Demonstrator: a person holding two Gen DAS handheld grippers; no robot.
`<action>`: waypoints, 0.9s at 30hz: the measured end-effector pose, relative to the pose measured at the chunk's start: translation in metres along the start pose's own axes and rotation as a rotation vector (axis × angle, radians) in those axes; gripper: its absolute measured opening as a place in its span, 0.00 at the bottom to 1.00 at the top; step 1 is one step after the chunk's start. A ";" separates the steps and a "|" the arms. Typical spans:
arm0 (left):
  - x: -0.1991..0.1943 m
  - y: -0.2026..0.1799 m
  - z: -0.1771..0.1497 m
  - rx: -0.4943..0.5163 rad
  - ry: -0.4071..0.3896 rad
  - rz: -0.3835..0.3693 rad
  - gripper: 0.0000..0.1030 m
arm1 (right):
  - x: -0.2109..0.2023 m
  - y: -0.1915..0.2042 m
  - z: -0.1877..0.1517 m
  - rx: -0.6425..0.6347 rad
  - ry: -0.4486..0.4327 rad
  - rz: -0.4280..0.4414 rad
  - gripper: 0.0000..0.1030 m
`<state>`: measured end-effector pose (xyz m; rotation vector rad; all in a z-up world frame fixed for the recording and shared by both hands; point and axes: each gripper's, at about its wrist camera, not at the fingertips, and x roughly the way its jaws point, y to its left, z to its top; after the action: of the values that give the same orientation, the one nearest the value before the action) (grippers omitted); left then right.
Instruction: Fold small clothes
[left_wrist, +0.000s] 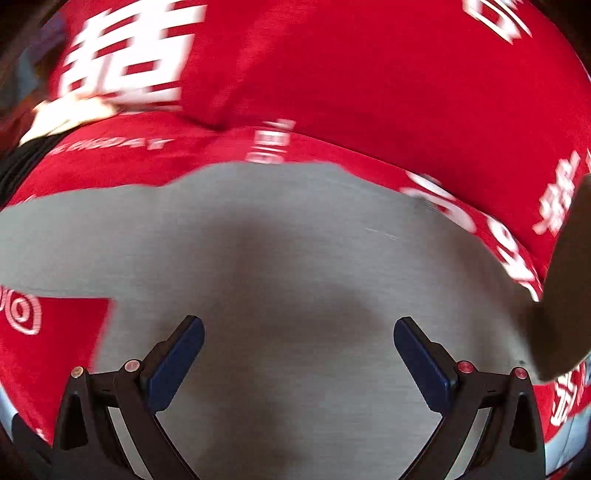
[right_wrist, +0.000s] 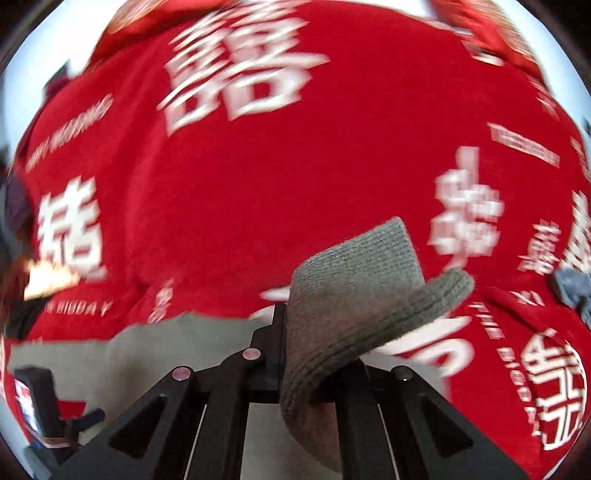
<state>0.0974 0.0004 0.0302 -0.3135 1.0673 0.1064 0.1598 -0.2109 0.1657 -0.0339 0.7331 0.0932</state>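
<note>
The right gripper (right_wrist: 291, 332) pinches the grey knit garment (right_wrist: 354, 288); the left gripper (left_wrist: 299, 354) is spread, empty. A shallow edge grip may slip.

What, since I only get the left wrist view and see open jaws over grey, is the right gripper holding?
Observer: The right gripper is shut on a grey knit piece.
Operator: Hanging straight?
Observer: No, doubled over, one flap curling right above the red printed cloth.
Operator: Anything else waiting?
Observer: A blue-grey cloth lies at that view's right edge.
</note>
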 end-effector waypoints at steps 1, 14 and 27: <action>-0.001 0.017 0.000 -0.021 -0.007 0.008 1.00 | 0.010 0.019 -0.005 -0.023 0.019 0.011 0.06; 0.011 0.133 -0.020 -0.215 0.015 -0.006 1.00 | 0.108 0.160 -0.093 -0.234 0.288 0.044 0.08; -0.021 0.144 -0.021 -0.255 -0.057 0.023 1.00 | -0.003 0.128 -0.043 -0.293 0.120 0.289 0.78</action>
<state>0.0353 0.1321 0.0101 -0.5253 1.0015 0.2717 0.1166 -0.0870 0.1354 -0.2146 0.8359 0.4782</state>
